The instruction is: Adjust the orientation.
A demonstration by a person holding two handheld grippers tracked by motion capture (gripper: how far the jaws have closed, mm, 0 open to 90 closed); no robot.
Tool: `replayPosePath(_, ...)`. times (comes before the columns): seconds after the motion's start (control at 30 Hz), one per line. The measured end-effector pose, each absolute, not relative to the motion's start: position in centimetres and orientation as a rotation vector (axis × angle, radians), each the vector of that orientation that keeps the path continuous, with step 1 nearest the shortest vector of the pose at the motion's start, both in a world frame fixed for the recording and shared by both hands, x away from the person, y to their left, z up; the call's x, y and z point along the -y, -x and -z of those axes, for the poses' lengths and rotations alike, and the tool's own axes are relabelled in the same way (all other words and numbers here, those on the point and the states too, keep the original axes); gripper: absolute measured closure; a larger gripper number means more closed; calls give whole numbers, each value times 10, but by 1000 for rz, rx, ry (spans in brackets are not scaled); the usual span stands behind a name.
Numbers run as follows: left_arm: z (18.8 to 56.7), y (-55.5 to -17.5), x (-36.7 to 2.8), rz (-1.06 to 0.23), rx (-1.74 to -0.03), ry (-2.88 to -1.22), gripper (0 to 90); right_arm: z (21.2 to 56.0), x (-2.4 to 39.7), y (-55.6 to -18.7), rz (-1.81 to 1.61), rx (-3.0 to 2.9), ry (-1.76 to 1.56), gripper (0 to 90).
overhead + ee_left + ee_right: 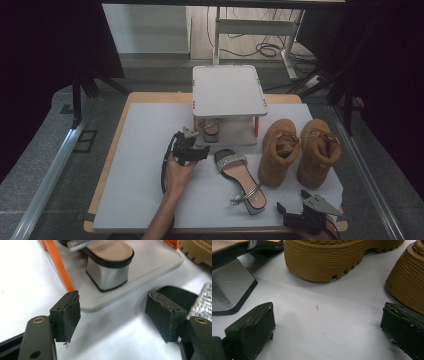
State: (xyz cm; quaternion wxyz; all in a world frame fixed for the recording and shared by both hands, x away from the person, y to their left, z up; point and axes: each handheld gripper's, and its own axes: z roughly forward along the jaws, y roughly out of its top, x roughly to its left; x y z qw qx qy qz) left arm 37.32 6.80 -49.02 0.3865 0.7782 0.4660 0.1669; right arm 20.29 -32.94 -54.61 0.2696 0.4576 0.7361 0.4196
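Note:
A silver sandal [211, 131] stands on the lower tray [150, 265] of a small white shelf [229, 90] with orange legs; its block heel [108, 272] faces my left gripper [113, 317]. That gripper [197, 148] is open just in front of the tray's edge, with nothing between its pads. The matching sandal [240, 180] lies on the white table mat, its heel [229, 285] at the left of the right gripper view. My right gripper [327, 327] is open and empty, low near the table's front right corner [295, 210].
Two tan boots [280, 152] [317, 150] stand side by side right of the shelf; their ridged soles [332, 257] [407, 282] rise just ahead of the right gripper. An orange shelf leg [60, 267] is left of the sandal. The mat's left half is bare.

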Motion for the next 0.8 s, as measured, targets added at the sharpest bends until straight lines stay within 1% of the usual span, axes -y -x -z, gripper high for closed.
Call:
replayPosePath(0.1,489,-369,-73,-424,-1181,-1996,250,546,329,-203,-1131,-1985,-1233,0)
replayPosePath(0.13,489,-367,-76,-422,-1177,-2004,225,546,329,-203,-1130,-1985,-1234,0)
replayPosePath(0.27,489,-361,-80,-416,-1186,-2014,205,546,329,-203,-1129,-1984,-1234,0)
replayPosePath(0.43,489,-352,-87,-402,-1189,-2025,156,546,329,-203,-1129,-1985,-1235,0)
replayPosePath(0.53,489,-346,-91,-412,-1182,-2040,139,546,329,-203,-1130,-1984,-1237,0)
replayPosePath(0.8,491,-332,-103,-429,-1173,-2061,127,546,329,-203,-1127,-1987,-1234,0)
